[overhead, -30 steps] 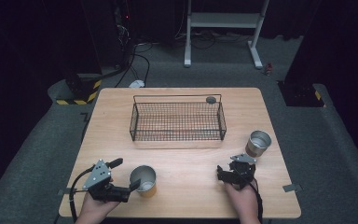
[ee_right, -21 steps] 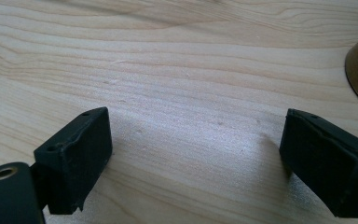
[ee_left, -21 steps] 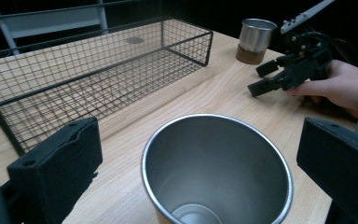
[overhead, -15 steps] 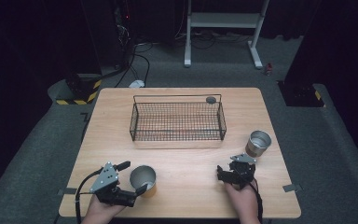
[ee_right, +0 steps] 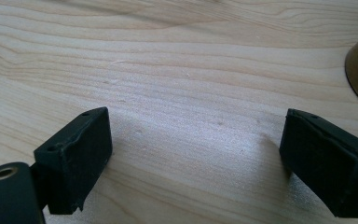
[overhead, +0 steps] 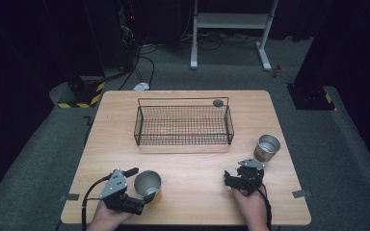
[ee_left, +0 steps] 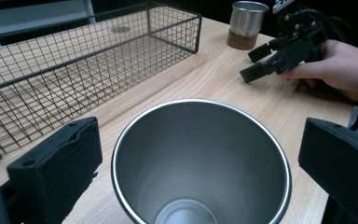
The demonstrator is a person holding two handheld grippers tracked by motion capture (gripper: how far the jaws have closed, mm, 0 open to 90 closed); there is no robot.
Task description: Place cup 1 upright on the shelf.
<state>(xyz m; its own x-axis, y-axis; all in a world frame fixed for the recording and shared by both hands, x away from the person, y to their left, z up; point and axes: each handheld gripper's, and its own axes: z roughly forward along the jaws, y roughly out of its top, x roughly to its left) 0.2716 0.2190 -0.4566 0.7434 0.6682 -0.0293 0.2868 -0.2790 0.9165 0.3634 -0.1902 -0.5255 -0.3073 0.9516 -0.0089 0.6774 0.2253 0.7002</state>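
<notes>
Steel cup [overhead: 147, 184] stood upright at the near left of the wooden table [overhead: 192, 159]. Left gripper [overhead: 142, 188] sat around it with its fingers [ee_left: 56, 170] spread wide on either side of the rim, not touching it in the left gripper view. Right gripper [overhead: 227, 180] rested low over bare table at the near right, fingers [ee_right: 77, 156] wide apart and holding nothing. Second steel cup [overhead: 267, 147] stood at the right edge, just beyond the right gripper. Black wire basket [overhead: 183, 126] sat mid-table, a small round dark object [overhead: 218, 103] at its far right corner.
</notes>
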